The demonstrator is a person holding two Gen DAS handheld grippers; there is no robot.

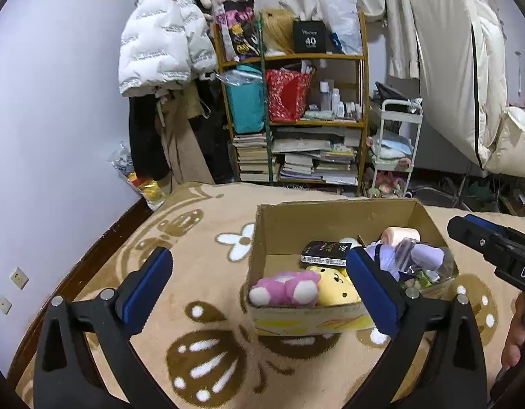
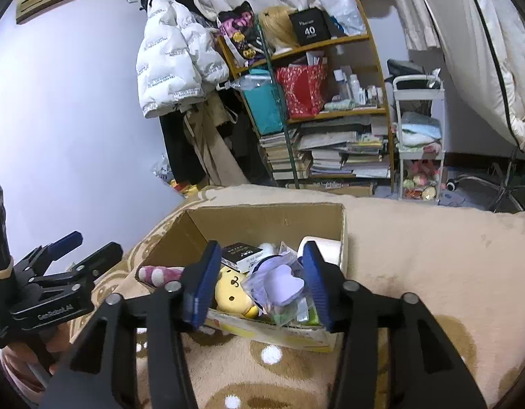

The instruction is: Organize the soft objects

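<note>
A cardboard box (image 1: 283, 228) stands on a beige patterned blanket. It holds a pink plush (image 1: 286, 288), a yellow plush (image 1: 334, 286), a purple toy in clear wrap (image 1: 419, 259), a black box (image 1: 325, 254) and a pale roll (image 1: 399, 235). My left gripper (image 1: 259, 293) is open and empty, in front of the box. My right gripper (image 2: 259, 283) is open and empty just above the box's near edge, over the purple toy (image 2: 279, 284) and yellow plush (image 2: 231, 289). The right gripper shows at the left view's right edge (image 1: 494, 242); the left gripper shows at lower left in the right view (image 2: 70, 250).
The blanket (image 1: 201, 323) covers a bed beside a lilac wall. Beyond it stand a cluttered wooden shelf (image 1: 296, 102) of books and bags, a white trolley (image 1: 395, 143), a hanging white puffer jacket (image 1: 160, 41) and pale hanging bedding (image 1: 460, 68).
</note>
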